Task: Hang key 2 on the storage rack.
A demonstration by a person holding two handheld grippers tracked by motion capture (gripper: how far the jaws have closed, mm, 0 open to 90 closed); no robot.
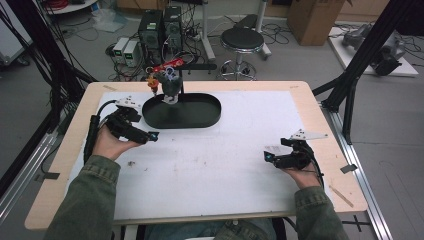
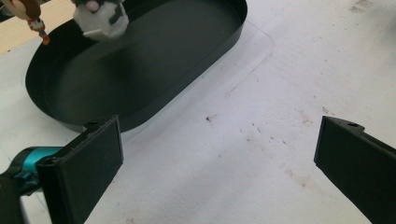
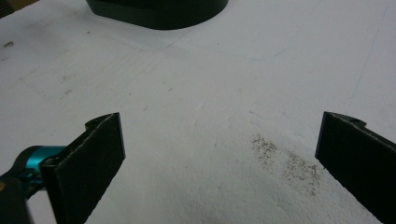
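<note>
A black oval tray [image 1: 200, 117] lies at the back middle of the white mat [image 1: 220, 165]. Small toy figures [image 1: 167, 82] hang from a black stand above the tray's left end. In the left gripper view a white and dark plush figure [image 2: 100, 18] hangs over the tray [image 2: 140, 70], with a small brown-haired figure [image 2: 28, 14] beside it. My left gripper [image 1: 152, 136] is open, just left of and in front of the tray; its jaws [image 2: 219, 163] hold nothing. My right gripper [image 1: 268, 156] is open over bare mat at the right; nothing lies between its jaws [image 3: 219, 163].
The mat has small dark specks [image 3: 285, 163] near the right gripper. The wooden table edge [image 1: 75, 130] frames the mat. Beyond the table stand a stool [image 1: 242, 42], computer towers [image 1: 160, 30] and a cardboard box [image 1: 312, 17]; black frame posts [image 1: 367, 55] rise at the right.
</note>
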